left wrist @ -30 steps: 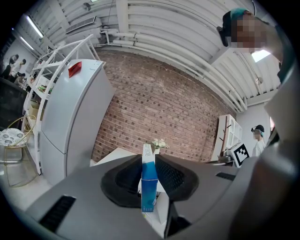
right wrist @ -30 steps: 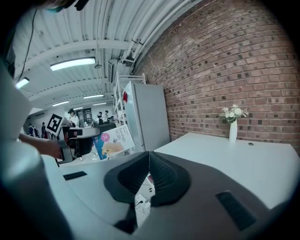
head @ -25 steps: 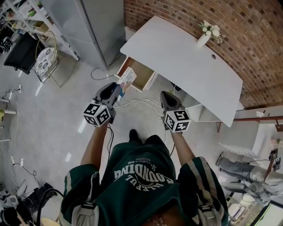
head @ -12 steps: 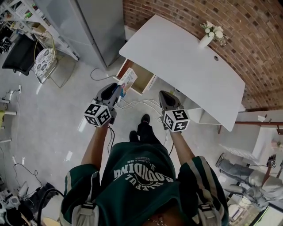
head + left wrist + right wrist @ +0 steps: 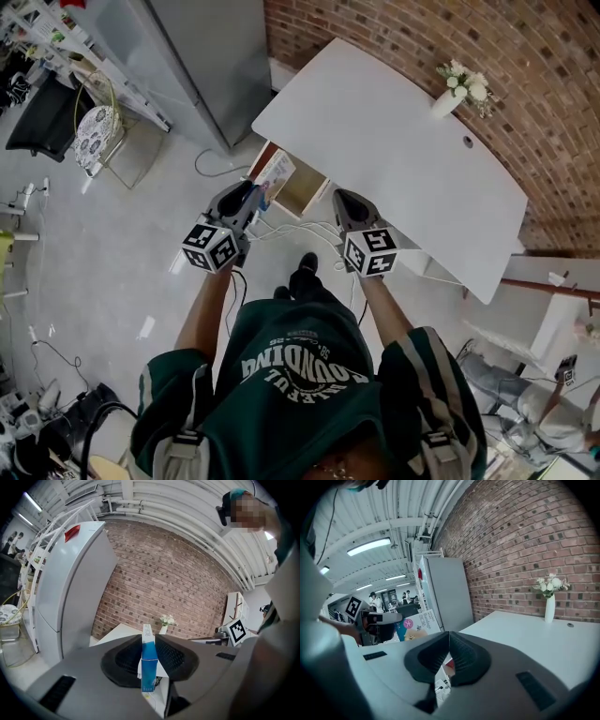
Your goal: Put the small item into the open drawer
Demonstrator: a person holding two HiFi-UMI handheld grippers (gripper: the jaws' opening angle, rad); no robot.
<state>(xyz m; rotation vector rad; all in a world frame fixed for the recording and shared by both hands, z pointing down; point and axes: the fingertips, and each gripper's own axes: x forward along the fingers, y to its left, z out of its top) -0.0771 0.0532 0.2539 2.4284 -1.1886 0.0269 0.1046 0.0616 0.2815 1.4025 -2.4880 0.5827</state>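
In the head view, the person stands at the near side of the white table (image 5: 403, 141) with both grippers held out over the floor. The left gripper (image 5: 255, 194) carries the small box (image 5: 277, 171), which in this view overlaps the left edge of the open drawer (image 5: 307, 186) under the table's near-left corner. The right gripper (image 5: 339, 199) is just right of it, near the drawer's right side.

In the left gripper view, the fingers (image 5: 126, 660) are clamped on the box, which stands upright between them. It is seen edge-on, blue below and white above.

In the right gripper view, the fingers (image 5: 464, 656) are pressed together with nothing between them. The box shows at the left, in the other gripper.

The carry looks nearly done and the placing not yet begun. The next move likely calls for bringing the box forward and down inside the drawer's walls, then parting the left fingers. The flat box may need tilting to lie down.
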